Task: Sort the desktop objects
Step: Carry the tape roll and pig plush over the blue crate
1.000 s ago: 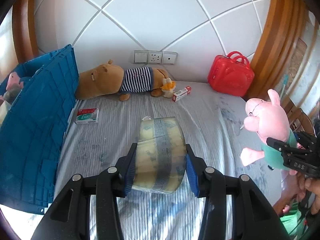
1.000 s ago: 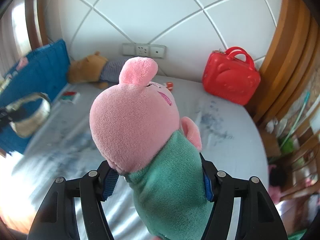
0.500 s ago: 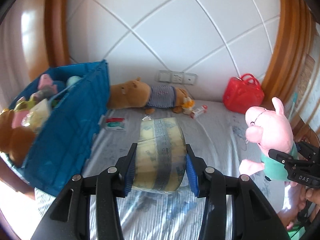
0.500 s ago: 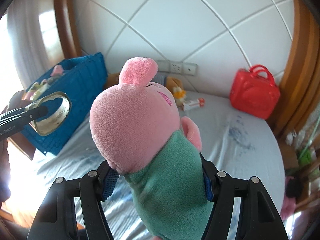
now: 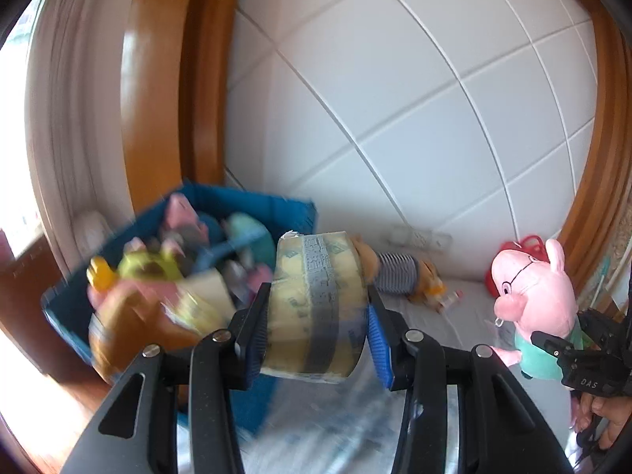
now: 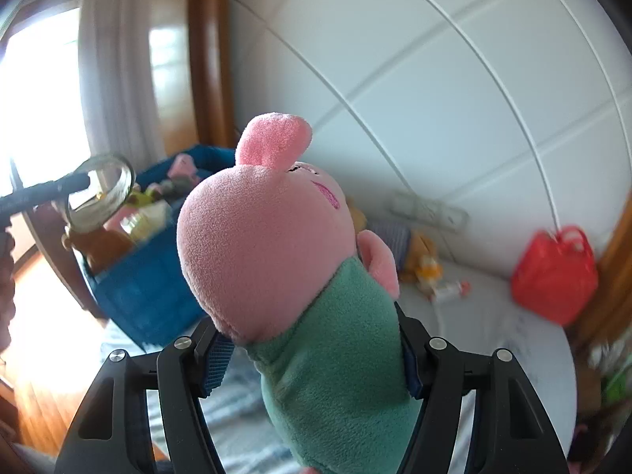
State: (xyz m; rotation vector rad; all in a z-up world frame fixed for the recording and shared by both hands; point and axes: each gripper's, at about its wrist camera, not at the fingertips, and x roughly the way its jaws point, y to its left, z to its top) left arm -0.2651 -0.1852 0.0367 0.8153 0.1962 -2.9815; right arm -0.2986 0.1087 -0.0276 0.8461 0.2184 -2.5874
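In the left wrist view we find the left hand-held gripper (image 5: 318,333) clenched on a roll of tape (image 5: 316,308), its blue pads pressing the roll's two flat sides. The roll sits in the air just in front of a blue bin (image 5: 252,213) crammed with soft toys; motion blur leaves those contents hard to identify. At far right, the right hand-held gripper (image 5: 553,349) grips a pink pig plush (image 5: 533,296) by its green body.

In the right wrist view we record the right hand-held gripper (image 6: 312,359) grasping the pig plush (image 6: 268,245) at the green torso, head uppermost. Beyond it a brown plush (image 6: 399,245) and a red case (image 6: 553,276) lie on the grey bed (image 6: 493,316).
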